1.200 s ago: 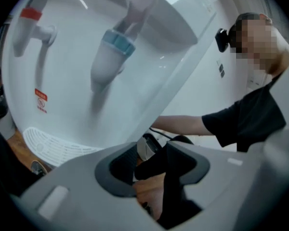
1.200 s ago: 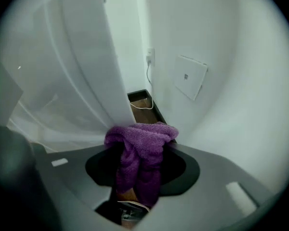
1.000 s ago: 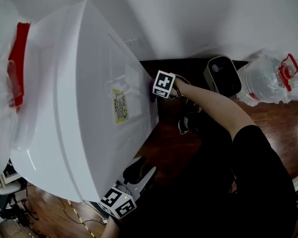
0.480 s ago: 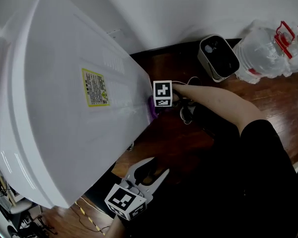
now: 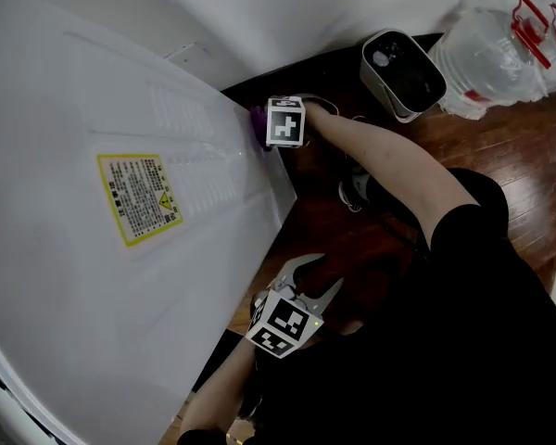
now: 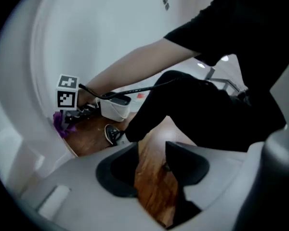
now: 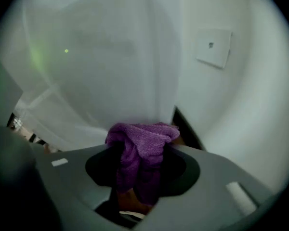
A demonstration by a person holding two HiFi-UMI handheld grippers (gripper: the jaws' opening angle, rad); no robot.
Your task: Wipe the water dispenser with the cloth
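The white water dispenser (image 5: 120,248) fills the left of the head view, with a yellow label (image 5: 139,197) on its side panel. My right gripper (image 5: 262,123) is shut on a bunched purple cloth (image 5: 257,117) and holds it against the panel's far edge, near the wall. In the right gripper view the cloth (image 7: 142,143) sits between the jaws of the right gripper (image 7: 142,165), touching the white panel (image 7: 101,66). My left gripper (image 5: 306,284) hangs lower beside the dispenser. Its jaws have just been closing, and the left gripper (image 6: 151,162) still stands open with only floor between them.
A small white appliance (image 5: 403,72) and wrapped water bottles (image 5: 500,49) with red handles stand along the wall at the back right. A shoe (image 5: 352,191) and cables lie on the wood floor (image 5: 315,221). A wall plate (image 7: 213,47) sits behind the dispenser.
The right gripper has slid the cloth along the dispenser's edge toward the wall. The left gripper has dropped and rolled, so its marker cube now faces up. The head has leaned further over.
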